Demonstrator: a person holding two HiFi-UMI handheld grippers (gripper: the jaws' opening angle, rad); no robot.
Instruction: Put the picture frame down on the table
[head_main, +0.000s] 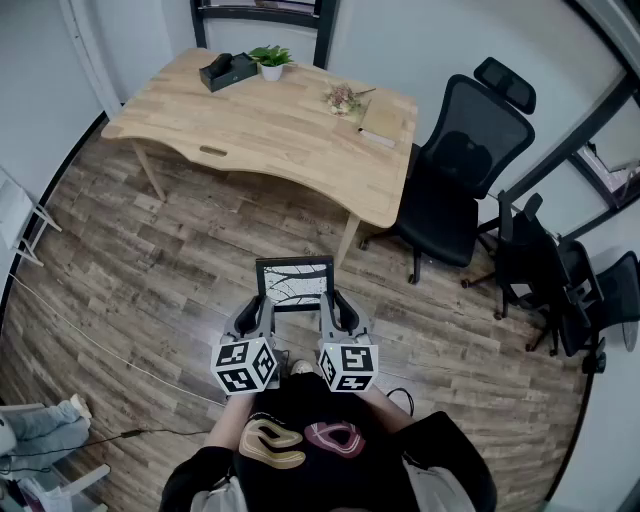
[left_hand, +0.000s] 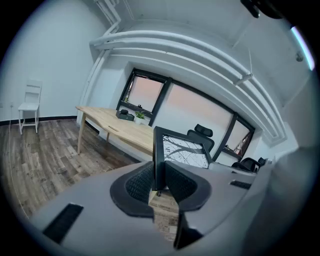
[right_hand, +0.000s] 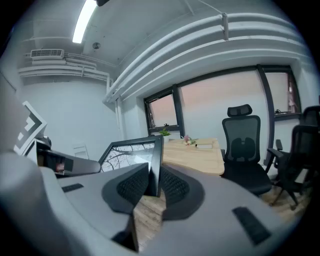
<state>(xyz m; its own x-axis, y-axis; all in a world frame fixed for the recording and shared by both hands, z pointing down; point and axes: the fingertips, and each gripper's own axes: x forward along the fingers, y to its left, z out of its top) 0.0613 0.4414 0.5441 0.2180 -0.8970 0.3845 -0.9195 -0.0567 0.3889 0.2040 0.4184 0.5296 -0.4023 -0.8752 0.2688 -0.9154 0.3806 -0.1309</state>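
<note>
Left gripper and right gripper: we find fingers pinching opposite edges of the picture frame; bench stands at 12 o'clock, well apart.

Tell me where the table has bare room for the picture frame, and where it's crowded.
Bare: the table's whole middle and near edge, between the black box and the notebook. Crowded: the far edge by the black box and potted plant, and the right end with flowers and notebook.
</note>
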